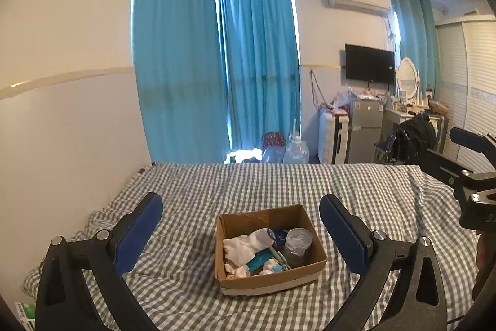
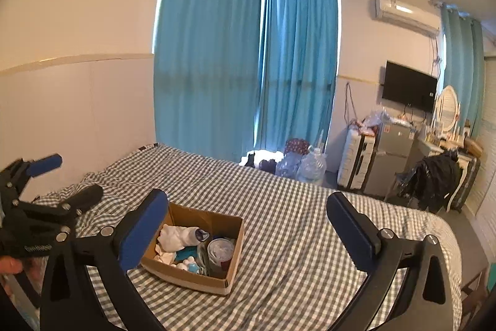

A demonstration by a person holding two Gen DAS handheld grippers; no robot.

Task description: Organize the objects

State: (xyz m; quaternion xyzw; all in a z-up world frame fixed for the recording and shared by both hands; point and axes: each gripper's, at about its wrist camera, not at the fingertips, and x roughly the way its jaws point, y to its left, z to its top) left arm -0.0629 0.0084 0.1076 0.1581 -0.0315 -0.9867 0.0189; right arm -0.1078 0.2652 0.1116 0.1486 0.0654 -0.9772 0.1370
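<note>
In the cardboard box [image 1: 269, 250] on the bed, the small things under the white cloth [image 1: 245, 245] are too jumbled to name, and the box's near wall hides its floor. From the right wrist view, a blue finger [image 2: 144, 233] covers the box's left corner. The green packet [image 1: 25, 311] left of the box is cut by the picture's edge. Items on the dresser [image 1: 412, 109] far behind the box are too small to tell.
</note>
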